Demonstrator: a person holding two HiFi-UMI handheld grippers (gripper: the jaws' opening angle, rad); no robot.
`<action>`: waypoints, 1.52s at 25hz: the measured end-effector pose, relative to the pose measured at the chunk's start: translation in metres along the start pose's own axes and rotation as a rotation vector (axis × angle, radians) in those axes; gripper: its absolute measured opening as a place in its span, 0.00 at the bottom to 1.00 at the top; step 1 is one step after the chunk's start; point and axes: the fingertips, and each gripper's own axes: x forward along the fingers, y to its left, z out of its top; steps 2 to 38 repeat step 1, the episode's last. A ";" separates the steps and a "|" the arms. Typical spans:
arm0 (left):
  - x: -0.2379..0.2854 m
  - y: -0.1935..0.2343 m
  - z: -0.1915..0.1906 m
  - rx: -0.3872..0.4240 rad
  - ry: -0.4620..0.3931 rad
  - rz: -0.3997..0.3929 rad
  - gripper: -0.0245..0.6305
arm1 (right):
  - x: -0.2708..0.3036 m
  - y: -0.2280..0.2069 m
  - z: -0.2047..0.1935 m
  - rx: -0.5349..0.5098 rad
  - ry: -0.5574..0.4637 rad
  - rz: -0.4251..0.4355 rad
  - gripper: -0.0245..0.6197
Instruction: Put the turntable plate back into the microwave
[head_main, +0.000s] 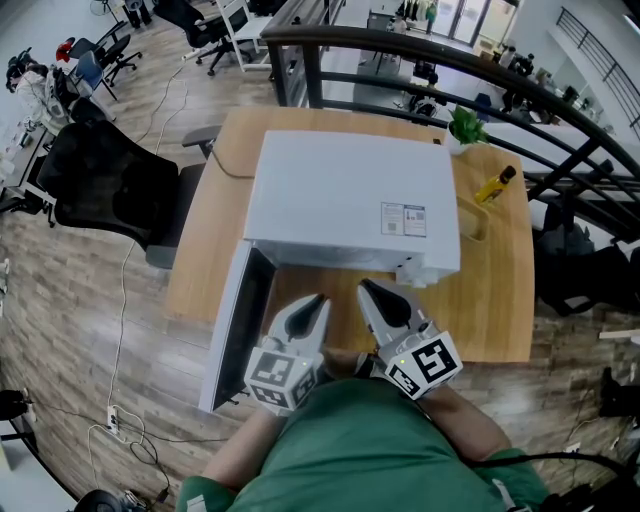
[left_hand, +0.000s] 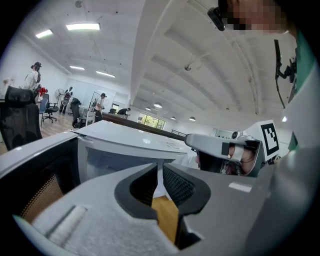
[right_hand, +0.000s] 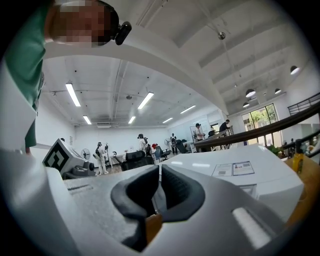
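microwave (head_main: 350, 200): white, on wooden table (head_main: 500, 310); door (head_main: 240, 330) swung open to the left; cavity hidden from above. left gripper (head_main: 321, 299): jaws closed, nothing between them, tip just before the open front. right gripper (head_main: 364, 286): jaws closed, empty, beside the left. potted plant (head_main: 465, 125): table's far corner.

Open-plan office: black swivel chairs (head_main: 100, 185), white desks (head_main: 240, 22), strip ceiling lights (right_hand: 73, 95), wood-plank floor (head_main: 60, 330).
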 end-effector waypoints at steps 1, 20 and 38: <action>0.000 0.001 -0.001 -0.005 0.001 -0.001 0.10 | 0.000 0.000 0.001 0.004 -0.008 0.005 0.06; 0.000 0.001 -0.001 -0.005 0.001 -0.001 0.10 | 0.000 0.000 0.001 0.004 -0.008 0.005 0.06; 0.000 0.001 -0.001 -0.005 0.001 -0.001 0.10 | 0.000 0.000 0.001 0.004 -0.008 0.005 0.06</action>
